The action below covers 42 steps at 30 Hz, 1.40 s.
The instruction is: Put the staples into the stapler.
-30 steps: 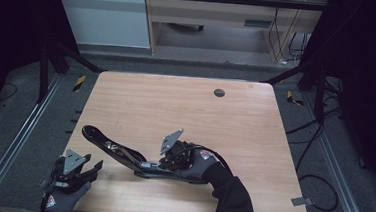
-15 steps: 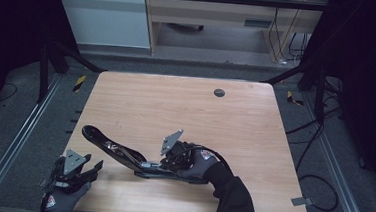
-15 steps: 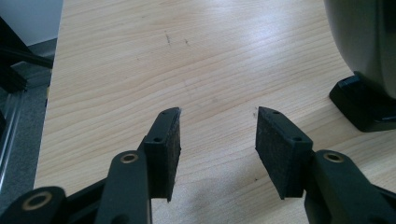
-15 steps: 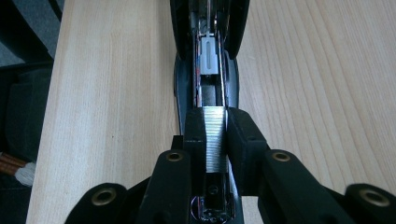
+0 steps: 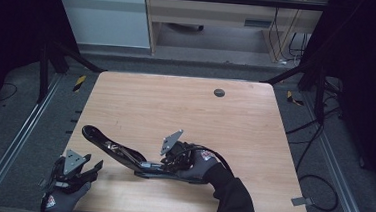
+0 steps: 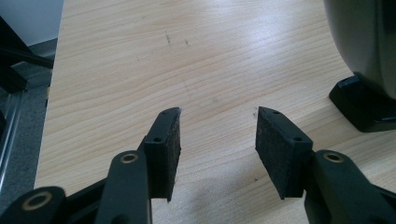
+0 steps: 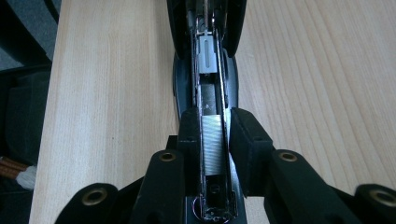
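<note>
A black stapler lies swung open on the wooden table, its top arm stretched toward the left. My right gripper comes at it from the right. In the right gripper view the stapler runs straight ahead, and the right gripper has its pads against both sides of the metal magazine, where a strip of staples lies. Its jaws have just been opening a little, with the magazine still between them. My left gripper rests at the front left corner, open over bare wood, with a black part of the stapler to its right.
A round cable hole sits near the table's far edge. Metal floor rails run along both sides, and cables lie on the floor at the right. A cabinet and desk stand beyond the table.
</note>
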Available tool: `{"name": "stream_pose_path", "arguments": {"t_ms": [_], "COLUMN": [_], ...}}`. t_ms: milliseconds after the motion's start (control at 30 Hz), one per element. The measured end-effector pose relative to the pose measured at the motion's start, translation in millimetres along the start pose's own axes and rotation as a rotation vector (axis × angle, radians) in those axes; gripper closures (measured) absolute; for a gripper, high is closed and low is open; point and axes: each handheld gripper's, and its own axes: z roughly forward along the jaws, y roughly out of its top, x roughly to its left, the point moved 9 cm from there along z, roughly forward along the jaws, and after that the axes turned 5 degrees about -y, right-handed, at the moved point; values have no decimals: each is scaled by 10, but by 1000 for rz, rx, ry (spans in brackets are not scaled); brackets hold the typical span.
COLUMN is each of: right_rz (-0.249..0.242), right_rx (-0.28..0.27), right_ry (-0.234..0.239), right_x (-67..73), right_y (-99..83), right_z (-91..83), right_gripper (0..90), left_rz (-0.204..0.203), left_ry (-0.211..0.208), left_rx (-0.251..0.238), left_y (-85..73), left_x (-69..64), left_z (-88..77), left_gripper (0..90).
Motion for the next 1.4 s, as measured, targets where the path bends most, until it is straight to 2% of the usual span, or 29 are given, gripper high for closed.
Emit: {"name": "stream_pose_path", "arguments": {"t_ms": [100,333,433,633,867,1100,1167,1400], "right_rz": [7,63,108,159,241,330,344,438], "right_rx": [-11,-72,-104,-124,-154,-194,-189,-207], "right_ry": [-17,-71,-86,-164,-222,-318,-345,-437], "right_x": [-15,-64,-73,-145,-204,-306,-324,-393], "right_y": [15,75,87,0,-99,-230,-286,-536], "right_z": [-24,-124,-165,-239,-368,-540,-578,-697], "right_gripper": [747,748,721,636,504,428,420,440], "left_rz": [-2,-5,-4,-11,-5,-2,-1,-2], "left_ry": [0,-2,-3,-13,-36,-45,-47,-61], "left_rx": [-1,-10,-14,-28,-37,-54,-62,-79], "left_y": [1,12,18,35,50,80,93,123], "left_x": [0,-3,-5,-22,-63,-84,-92,-116], "left_z": [-2,-10,-14,-24,-21,-46,-55,-83], "left_gripper": [498,497,497,493,466,454,453,445]}}
